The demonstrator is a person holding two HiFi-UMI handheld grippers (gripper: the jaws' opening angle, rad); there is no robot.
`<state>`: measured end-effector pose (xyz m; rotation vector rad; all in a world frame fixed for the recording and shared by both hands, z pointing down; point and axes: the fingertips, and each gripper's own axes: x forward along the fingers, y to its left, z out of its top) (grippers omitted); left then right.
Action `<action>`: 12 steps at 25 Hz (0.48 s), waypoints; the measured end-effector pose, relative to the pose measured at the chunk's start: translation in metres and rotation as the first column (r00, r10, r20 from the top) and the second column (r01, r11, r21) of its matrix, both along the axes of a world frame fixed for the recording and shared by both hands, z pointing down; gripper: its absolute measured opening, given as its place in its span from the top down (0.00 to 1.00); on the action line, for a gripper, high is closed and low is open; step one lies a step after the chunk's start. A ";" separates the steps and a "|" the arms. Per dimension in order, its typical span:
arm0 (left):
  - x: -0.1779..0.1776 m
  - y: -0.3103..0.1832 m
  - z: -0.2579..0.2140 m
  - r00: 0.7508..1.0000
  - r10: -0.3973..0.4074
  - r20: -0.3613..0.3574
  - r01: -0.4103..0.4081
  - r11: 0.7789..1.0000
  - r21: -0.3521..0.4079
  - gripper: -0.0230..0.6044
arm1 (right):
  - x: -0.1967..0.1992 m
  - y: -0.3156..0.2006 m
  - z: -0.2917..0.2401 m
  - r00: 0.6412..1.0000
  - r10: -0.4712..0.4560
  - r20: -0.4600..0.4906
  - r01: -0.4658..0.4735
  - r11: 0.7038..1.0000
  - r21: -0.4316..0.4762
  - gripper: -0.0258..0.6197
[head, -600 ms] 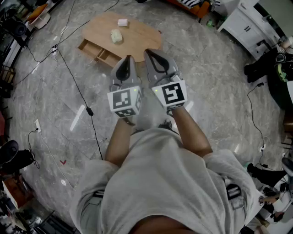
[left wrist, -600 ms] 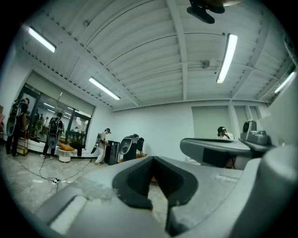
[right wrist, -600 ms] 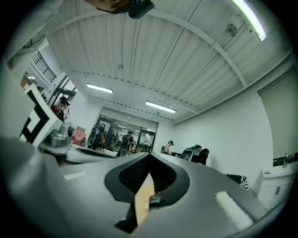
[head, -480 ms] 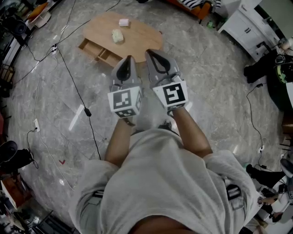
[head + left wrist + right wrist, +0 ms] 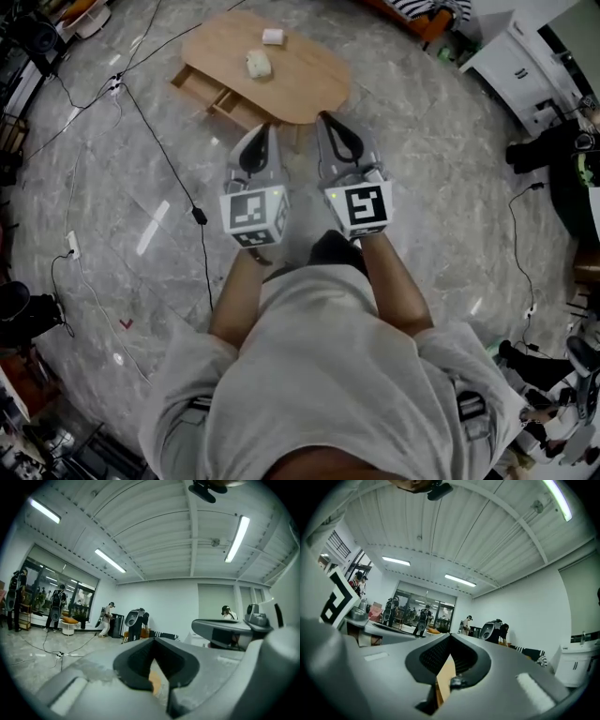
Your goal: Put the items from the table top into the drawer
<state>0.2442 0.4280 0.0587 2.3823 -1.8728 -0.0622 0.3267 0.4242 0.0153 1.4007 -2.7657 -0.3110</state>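
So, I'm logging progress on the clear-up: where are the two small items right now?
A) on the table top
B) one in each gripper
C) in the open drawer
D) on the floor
A: the rounded item and the small pale block both lie on the wooden table top, apart from the open drawer.

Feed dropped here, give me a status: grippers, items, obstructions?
Left gripper and right gripper shut, empty, short of the table. Pale lump and small block on top; drawer open. Cable on floor, leftward.
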 end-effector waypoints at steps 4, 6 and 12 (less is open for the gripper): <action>-0.022 -0.024 0.023 1.000 -0.005 -0.008 0.004 0.999 -0.045 0.93 | -0.016 -0.030 0.029 1.000 0.003 -0.009 -0.003 0.999 -0.046 0.95; -0.042 -0.043 0.029 1.000 -0.018 -0.003 0.018 0.998 -0.059 0.93 | -0.035 -0.051 0.037 1.000 -0.014 -0.003 0.013 0.998 -0.061 0.95; -0.095 -0.125 0.049 0.996 -0.065 0.059 0.071 0.992 -0.108 0.93 | -0.068 -0.151 0.053 0.996 -0.081 0.038 0.083 0.994 -0.070 0.95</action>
